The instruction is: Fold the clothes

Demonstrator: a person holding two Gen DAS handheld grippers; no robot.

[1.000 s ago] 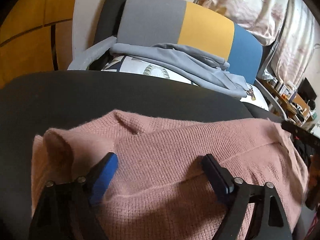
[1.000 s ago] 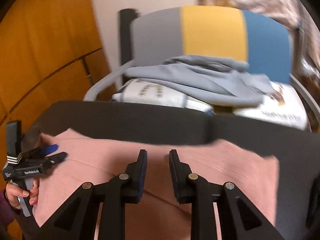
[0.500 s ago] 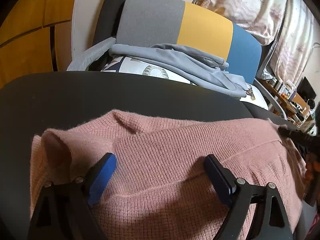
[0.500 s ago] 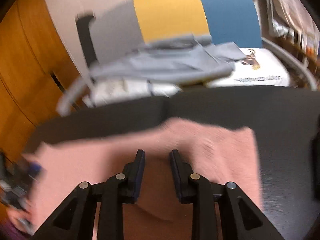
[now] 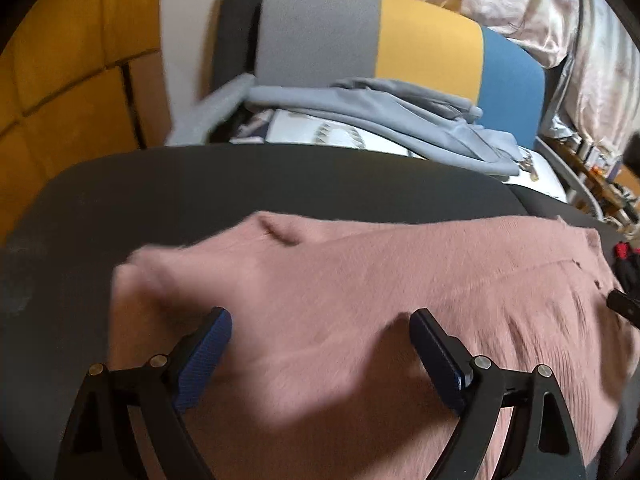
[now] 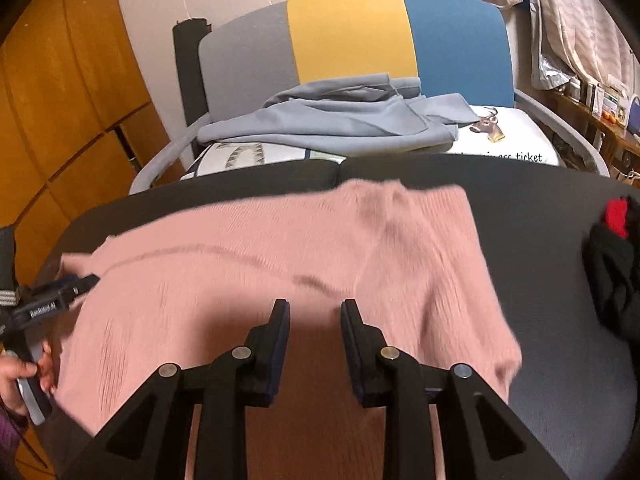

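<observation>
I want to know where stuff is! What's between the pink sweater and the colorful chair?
A bare strip of the dark table, then a gray garment piled over printed white fabric on the chair. The right wrist view shows it.

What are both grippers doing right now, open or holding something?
Left gripper: open wide over the pink sweater, holding nothing.
Right gripper: open with a narrow gap at the sweater's near edge; no cloth visible between the fingers.

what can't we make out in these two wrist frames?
- Sweater left end, left wrist view: motion blur hides the fold edge.
- Sweater near hem, both views: cut off by the bottom edge and the gripper frames.
- Black and red garment, right wrist view: bunched at the right edge, type unclear.
- Left gripper, right wrist view: its tips lie at the sweater's edge; a grip cannot be judged.
</observation>
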